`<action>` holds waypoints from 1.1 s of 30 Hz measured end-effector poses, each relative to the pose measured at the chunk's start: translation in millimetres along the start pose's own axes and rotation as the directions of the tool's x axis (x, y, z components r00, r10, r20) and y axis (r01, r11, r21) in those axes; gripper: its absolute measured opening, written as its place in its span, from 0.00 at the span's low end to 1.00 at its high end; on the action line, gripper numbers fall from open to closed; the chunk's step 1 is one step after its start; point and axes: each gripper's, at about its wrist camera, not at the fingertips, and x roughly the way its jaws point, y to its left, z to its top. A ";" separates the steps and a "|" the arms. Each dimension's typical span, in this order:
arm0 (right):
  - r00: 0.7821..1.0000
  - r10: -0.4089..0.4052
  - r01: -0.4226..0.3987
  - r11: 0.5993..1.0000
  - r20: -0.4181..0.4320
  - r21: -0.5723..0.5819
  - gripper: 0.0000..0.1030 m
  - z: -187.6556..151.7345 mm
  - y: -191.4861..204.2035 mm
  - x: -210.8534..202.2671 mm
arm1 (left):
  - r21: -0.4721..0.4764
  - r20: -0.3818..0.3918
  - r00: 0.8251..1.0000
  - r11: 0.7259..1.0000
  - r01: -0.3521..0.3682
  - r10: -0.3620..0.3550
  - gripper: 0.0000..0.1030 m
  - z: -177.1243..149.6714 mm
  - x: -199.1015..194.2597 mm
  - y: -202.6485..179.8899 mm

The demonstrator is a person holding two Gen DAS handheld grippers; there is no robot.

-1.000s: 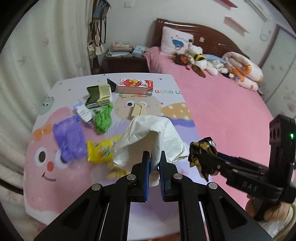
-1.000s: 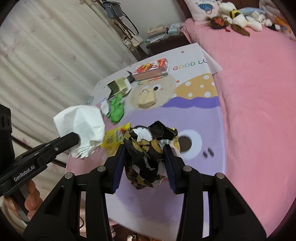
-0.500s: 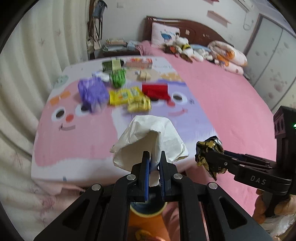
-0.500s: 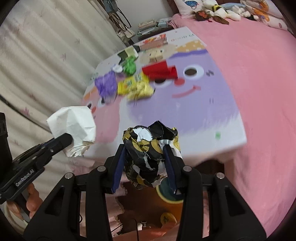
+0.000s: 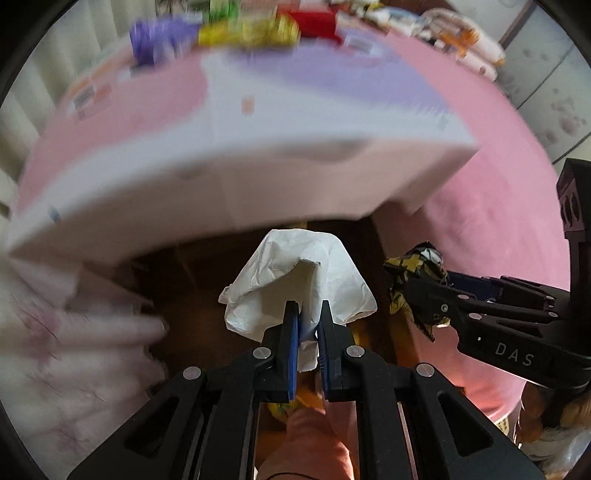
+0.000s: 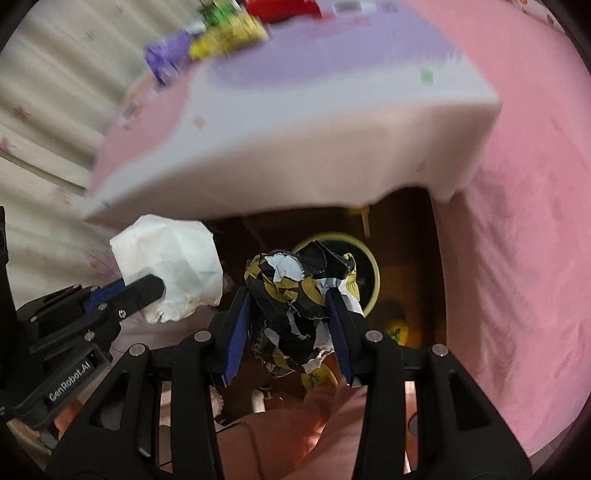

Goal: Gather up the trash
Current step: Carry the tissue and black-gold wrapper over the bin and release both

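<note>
Now two tools, one wad each — left tool [image 5: 306, 314] pinching white paper [image 5: 295, 280], right tool [image 6: 290, 302] clamping black-yellow wrapper [image 6: 295, 291].

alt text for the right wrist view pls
The right gripper clamps a crumpled black-and-yellow wrapper above a yellow-rimmed bin below the table edge. At left, the left gripper pinches a white tissue.

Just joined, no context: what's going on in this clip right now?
A person is clearing trash with a handheld gripper in each hand. The left gripper is shut on a crumpled white paper; the right gripper grips a black-and-yellow wrapper wad. Both are below the table edge, with the wrapper over a yellow-rimmed bin on the floor. Nothing is dropped yet. More wrappers remain on the table, blurred.
</note>
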 end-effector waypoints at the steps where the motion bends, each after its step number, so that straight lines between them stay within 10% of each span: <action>1: 1.000 -0.011 0.011 1.000 -0.013 0.001 0.37 -4.5 -5.6 16.2 | -0.014 -0.021 1.000 1.000 -0.002 0.002 0.09 -5.9 19.3 2.2; 19: 0.982 -0.054 0.060 0.998 -0.181 0.029 0.38 -53.3 -97.3 294.5 | -0.018 -0.194 0.978 0.996 -0.086 0.081 0.13 -63.5 293.7 15.0; 25: 0.985 -0.049 0.055 0.998 -0.163 0.035 0.53 -51.5 -109.9 318.4 | -0.058 -0.186 0.977 0.991 -0.118 0.105 0.65 -55.8 308.7 42.4; 33: 0.993 -0.064 0.067 0.997 -0.098 0.032 0.55 -42.7 -105.0 291.4 | -0.122 -0.068 0.986 0.980 -0.157 0.149 0.69 -38.2 254.2 61.2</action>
